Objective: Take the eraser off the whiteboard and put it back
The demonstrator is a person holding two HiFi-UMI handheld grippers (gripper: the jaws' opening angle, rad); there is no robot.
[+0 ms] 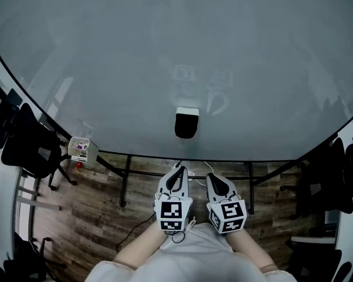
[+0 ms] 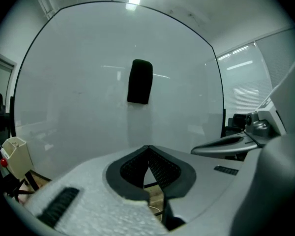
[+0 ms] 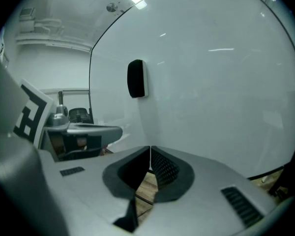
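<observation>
the black eraser point(image 1: 186, 123) sits on the whiteboard point(image 1: 165, 51), low and near the middle, with nothing touching it; the left gripper point(image 1: 177, 169) and right gripper point(image 1: 213, 178) are held side by side below it, pointing at the board, well apart from the eraser; each one's fingers point(image 2: 160, 168) are pressed together, empty; only the head view shows the wood floor point(image 1: 94, 216); the right gripper view alone shows the eraser's pale side edge

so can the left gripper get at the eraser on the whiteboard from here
Probably yes. Nothing stands between the left gripper and the eraser, which sits alone on the bare whiteboard, up ahead of it. Its jaws are together, though, so they would have to open first.
</observation>
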